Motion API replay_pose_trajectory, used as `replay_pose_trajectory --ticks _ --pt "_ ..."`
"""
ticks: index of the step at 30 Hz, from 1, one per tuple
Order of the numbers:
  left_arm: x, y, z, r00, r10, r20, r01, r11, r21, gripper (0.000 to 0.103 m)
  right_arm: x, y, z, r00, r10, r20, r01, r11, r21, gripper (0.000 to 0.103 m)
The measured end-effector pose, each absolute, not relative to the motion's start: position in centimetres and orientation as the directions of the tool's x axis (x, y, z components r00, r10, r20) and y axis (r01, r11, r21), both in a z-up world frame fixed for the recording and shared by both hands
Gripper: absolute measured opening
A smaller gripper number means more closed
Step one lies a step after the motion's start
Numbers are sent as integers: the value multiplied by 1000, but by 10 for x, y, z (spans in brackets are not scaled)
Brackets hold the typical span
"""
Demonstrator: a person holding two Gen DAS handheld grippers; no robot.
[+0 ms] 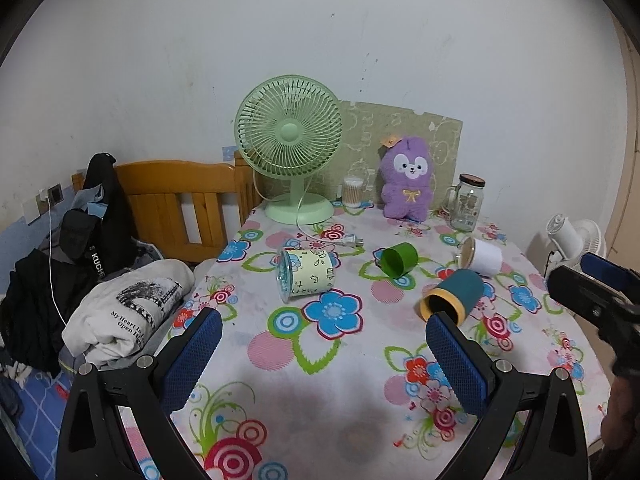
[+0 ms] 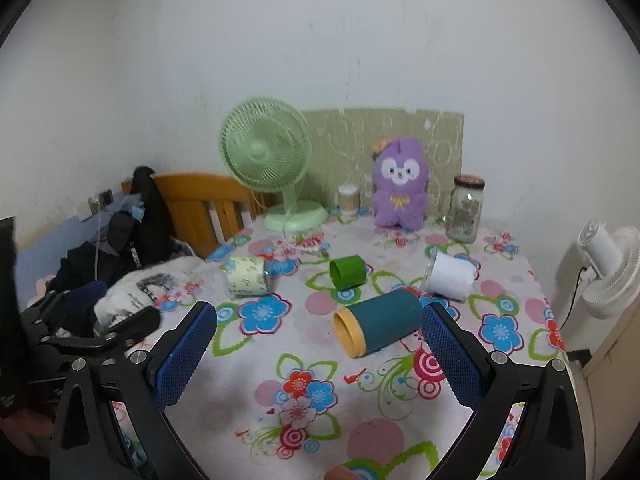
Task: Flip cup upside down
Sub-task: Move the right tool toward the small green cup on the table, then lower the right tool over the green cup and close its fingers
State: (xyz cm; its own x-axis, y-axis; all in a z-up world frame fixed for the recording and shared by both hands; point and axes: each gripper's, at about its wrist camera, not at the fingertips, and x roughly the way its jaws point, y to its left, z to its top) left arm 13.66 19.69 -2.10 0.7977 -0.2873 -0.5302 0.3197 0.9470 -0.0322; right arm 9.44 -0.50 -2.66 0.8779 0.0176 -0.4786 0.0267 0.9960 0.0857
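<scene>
Both left tongs (image 1: 324, 354) and right tongs (image 2: 318, 346) gape wide, empty; left of them, black garment (image 1: 98, 240) reads "KUCHE", T-shirt (image 1: 128, 316) "My Heart"

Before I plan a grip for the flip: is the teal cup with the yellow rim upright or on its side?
On its side. The teal cup lies on the tablecloth, its yellow-rimmed mouth facing sideways.
</scene>
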Motion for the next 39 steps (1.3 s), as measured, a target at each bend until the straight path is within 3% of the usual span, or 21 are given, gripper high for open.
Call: replay_pose_trajectory --ticks 8,17,27,39 --pt "178 189 -25 798 -277 -535 330 944 4 103 184 -36 -49 765 66 -641 134 957 258 103" --pt "237 173 -34 773 -289 -564 402 912 84 103 280 -40 -71 692 71 -719 188 943 274 103" --pt "284 153 -35 771 -324 -548 485 857 175 103 361 -68 -103 542 148 -827 438 790 428 103" --pt "323 115 -58 648 -441 -621 704 658 267 103 385 -72 -132 442 92 -892 643 661 387 103"
